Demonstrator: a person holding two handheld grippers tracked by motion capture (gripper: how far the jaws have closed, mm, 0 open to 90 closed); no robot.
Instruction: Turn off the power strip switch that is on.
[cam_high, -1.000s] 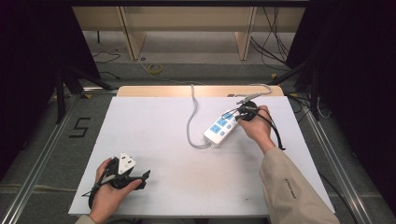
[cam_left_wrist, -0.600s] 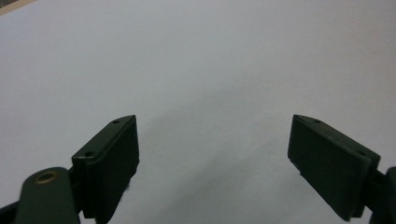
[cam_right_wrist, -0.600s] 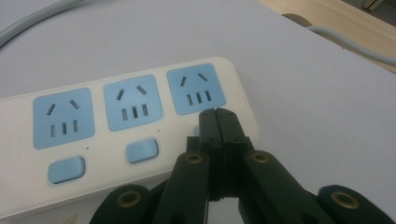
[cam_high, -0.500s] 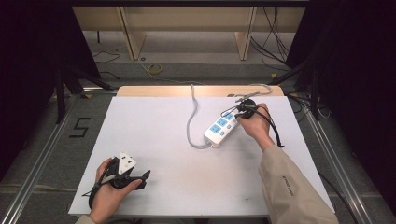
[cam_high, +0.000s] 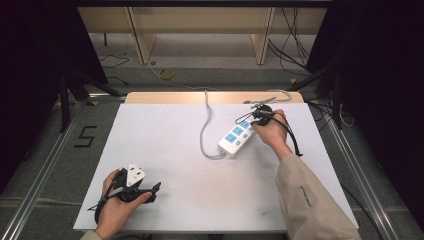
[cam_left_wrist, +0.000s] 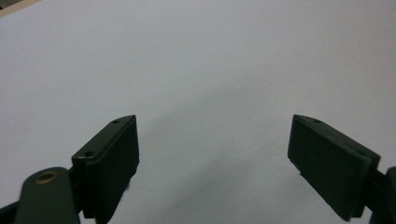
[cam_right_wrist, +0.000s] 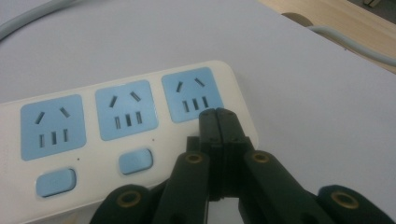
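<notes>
My right gripper (cam_right_wrist: 218, 114), fingers closed on nothing, sat over the power strip (cam_right_wrist: 116, 126); left gripper (cam_left_wrist: 215, 154) fingers stood open above the counter (cam_high: 165, 145).

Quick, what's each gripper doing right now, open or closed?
Left gripper: open, empty, over the table.
Right gripper: closed, empty, tip at the power strip.
</notes>
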